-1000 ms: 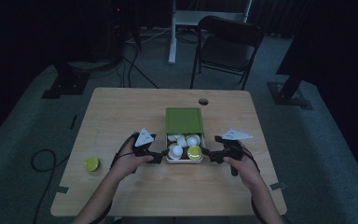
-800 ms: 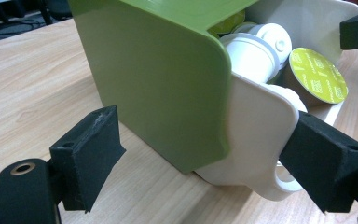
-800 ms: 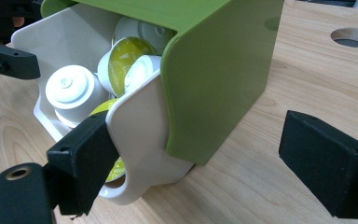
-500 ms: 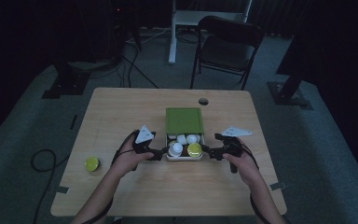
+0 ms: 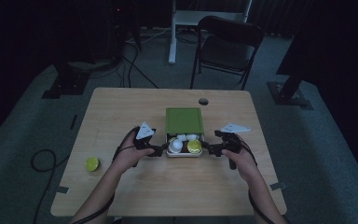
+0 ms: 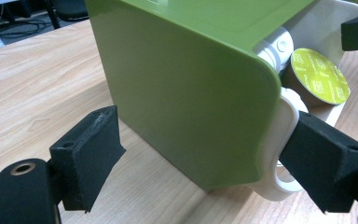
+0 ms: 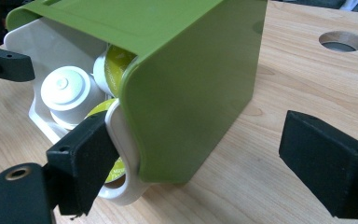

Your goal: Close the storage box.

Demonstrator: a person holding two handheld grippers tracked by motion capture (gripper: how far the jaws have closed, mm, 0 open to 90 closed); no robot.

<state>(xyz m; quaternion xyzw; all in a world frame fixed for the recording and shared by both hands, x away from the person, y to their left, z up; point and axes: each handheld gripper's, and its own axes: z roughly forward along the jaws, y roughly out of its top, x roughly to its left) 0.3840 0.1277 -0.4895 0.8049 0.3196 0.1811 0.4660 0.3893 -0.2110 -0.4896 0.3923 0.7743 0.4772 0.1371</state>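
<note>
Both hand-held grippers sit at the near end of a green plastic box [image 5: 183, 121] with a white pull-out drawer [image 5: 184, 153]: the left gripper [image 5: 160, 150] at the drawer's left side, the right gripper [image 5: 208, 148] at its right. Each stands with its jaws apart and clamped on nothing. In the left gripper view one black pad touches the white loop handle [image 6: 279, 179] at the drawer's corner while the other hangs free beside the green wall. The right gripper view shows the same on its side: one pad against the white loop [image 7: 121, 184], the other well clear over the wooden table [image 7: 279, 70].

The box lies flat between the grippers, its long axis running away from the person, the drawer end facing the person and pulled partly out.

Against the earlier high views nothing has shifted; hands, box and drawer sit where they were.

The gripper views show what the high view blurs: the capsules in the drawer, a white-topped capsule [image 7: 65, 95] and a capsule with a yellow-green foil lid [image 6: 319, 74]. The high view adds a yellow-green capsule [image 5: 92, 164] lying alone well left of the left gripper, a round hole [image 5: 203, 101] in the tabletop beyond the box, and a dark folding chair [image 5: 226, 44] behind the table.
</note>
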